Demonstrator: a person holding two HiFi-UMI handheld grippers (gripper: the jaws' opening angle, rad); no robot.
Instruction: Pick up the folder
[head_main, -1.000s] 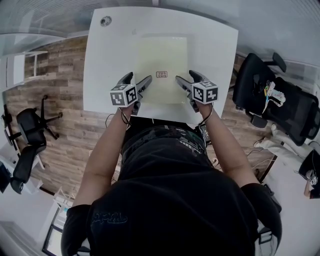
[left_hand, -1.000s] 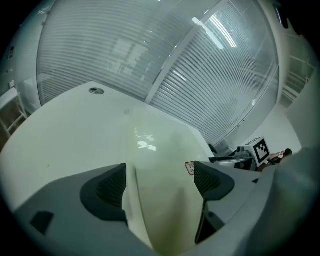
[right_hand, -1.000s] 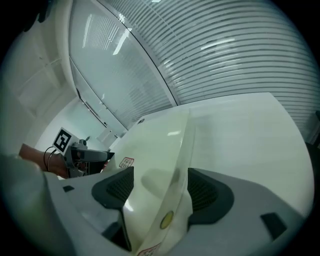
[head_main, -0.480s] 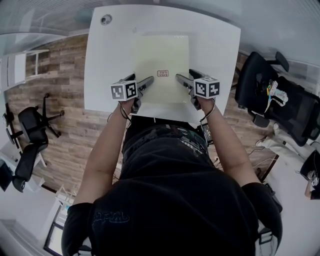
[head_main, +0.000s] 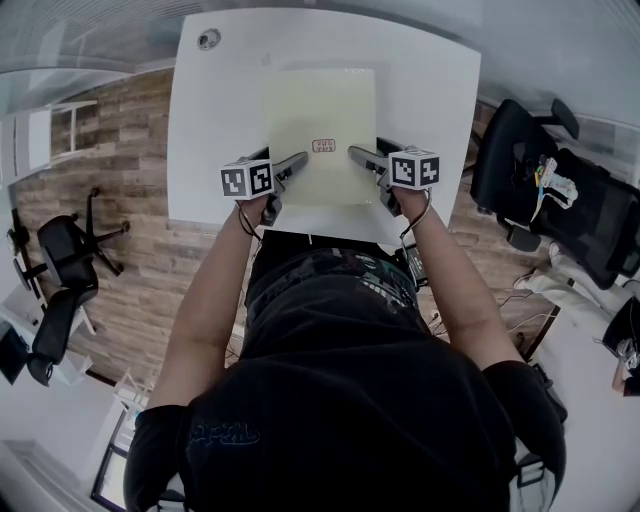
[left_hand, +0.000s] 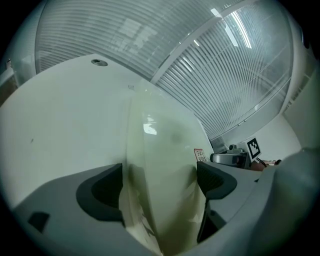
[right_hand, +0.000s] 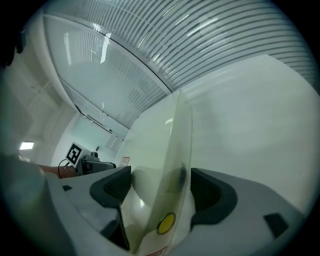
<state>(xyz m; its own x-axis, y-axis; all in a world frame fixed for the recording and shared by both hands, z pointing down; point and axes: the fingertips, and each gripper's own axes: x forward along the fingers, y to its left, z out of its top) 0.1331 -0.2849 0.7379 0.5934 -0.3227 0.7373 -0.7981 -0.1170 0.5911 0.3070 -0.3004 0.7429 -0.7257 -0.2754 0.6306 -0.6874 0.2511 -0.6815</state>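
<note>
A pale yellow translucent folder (head_main: 320, 115) with a small red label (head_main: 323, 146) lies flat on the white table (head_main: 215, 120). My left gripper (head_main: 283, 165) sits at its near left edge and my right gripper (head_main: 370, 158) at its near right edge. In the left gripper view the folder (left_hand: 160, 150) runs between the wide-apart jaws of the left gripper (left_hand: 159, 182). In the right gripper view the folder's edge (right_hand: 172, 145), with a yellow dot (right_hand: 166, 223), stands between the jaws of the right gripper (right_hand: 162, 187). Both pairs of jaws have just been opening, and no pad presses on the folder.
A round cable hole (head_main: 208, 40) marks the table's far left corner. Office chairs stand on the wood floor at the left (head_main: 60, 260), and a black chair (head_main: 540, 190) stands to the right. The table's near edge runs just behind both grippers.
Both grippers have shifted slightly away from me along the folder's sides and rolled a little. The folder has stayed flat on the table.
</note>
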